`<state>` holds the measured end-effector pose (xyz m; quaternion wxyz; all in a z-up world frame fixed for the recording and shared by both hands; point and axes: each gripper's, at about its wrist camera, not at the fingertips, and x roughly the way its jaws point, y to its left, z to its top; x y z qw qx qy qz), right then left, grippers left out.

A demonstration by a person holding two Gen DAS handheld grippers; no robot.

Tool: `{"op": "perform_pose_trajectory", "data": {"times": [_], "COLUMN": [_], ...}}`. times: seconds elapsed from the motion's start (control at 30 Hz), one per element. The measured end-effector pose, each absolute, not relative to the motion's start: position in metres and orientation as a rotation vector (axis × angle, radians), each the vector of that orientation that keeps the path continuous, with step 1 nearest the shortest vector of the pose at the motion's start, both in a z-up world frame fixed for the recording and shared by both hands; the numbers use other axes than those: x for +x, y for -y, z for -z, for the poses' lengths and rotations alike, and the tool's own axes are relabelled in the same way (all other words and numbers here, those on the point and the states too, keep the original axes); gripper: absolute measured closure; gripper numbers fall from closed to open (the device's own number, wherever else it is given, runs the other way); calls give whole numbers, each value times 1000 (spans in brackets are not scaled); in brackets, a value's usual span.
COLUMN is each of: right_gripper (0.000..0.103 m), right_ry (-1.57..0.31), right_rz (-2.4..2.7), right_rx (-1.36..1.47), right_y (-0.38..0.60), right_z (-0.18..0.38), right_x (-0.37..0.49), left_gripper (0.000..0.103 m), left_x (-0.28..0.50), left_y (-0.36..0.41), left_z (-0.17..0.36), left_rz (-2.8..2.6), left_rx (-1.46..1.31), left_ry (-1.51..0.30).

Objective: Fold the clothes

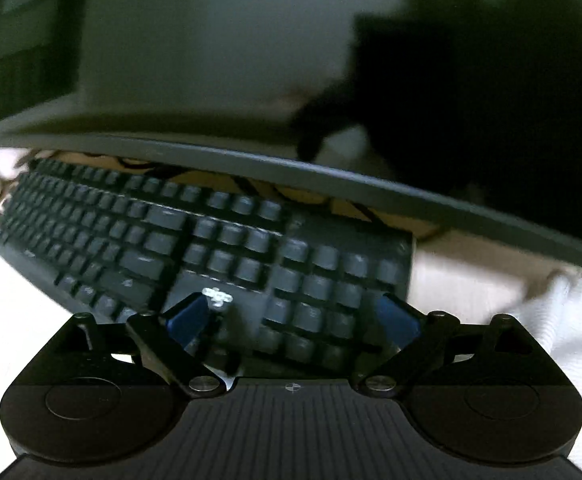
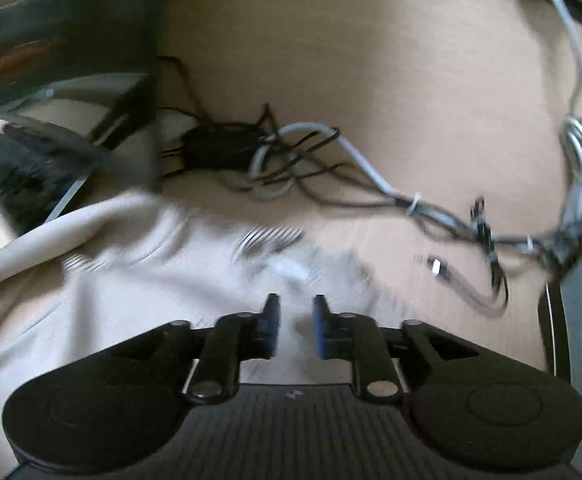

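Right claw (image 2: pixel 295 322) narrowly parted over garment (image 2: pixel 111 280).

Ahead of the left gripper (image 1: pixel 294 314), blocked by a black keyboard (image 1: pixel 195 248) under a low monitor edge (image 1: pixel 331 172). Beyond the right gripper (image 2: pixel 295 320), bare desk (image 2: pixel 371 60) crossed by tangled cables (image 2: pixel 291 156); dark box (image 2: pixel 71 40) at left.

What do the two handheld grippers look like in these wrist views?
Both are the same build: a black ribbed body with a round black disc at each side, black linkage arms on silver pivot bolts, and blue finger pads. The left gripper has a small crosshair mark on its body; the right gripper has a small light mark there. No cables or sleeves show.
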<state>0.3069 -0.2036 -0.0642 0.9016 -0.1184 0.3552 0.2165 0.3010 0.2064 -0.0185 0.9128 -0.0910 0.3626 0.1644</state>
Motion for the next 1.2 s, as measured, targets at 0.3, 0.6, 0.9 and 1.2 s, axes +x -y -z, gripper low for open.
{"op": "perform_pose_trajectory", "data": {"times": [0.3,0.6,0.9,1.2], "right_gripper": [32,100,100,100], "right_ry": [-824,-709,-288,-389], "right_rz": [-471,-183,-23,-252], "right_rx": [-337,-229,7,7], "right_y": [184,218,296,200], "right_z": [97,78,-109,-74], "right_x": [192,189,207,279], "left_gripper": [6,8,4,0], "left_x": [297,304,280,256], "left_y": [-119,-121,-121,-124], "left_z": [12,7,3,9], "left_rz": [114,67,163,193], "left_rx": [-58,-98,-176,-221], "left_ry": [-729,-759,-765,-805]}}
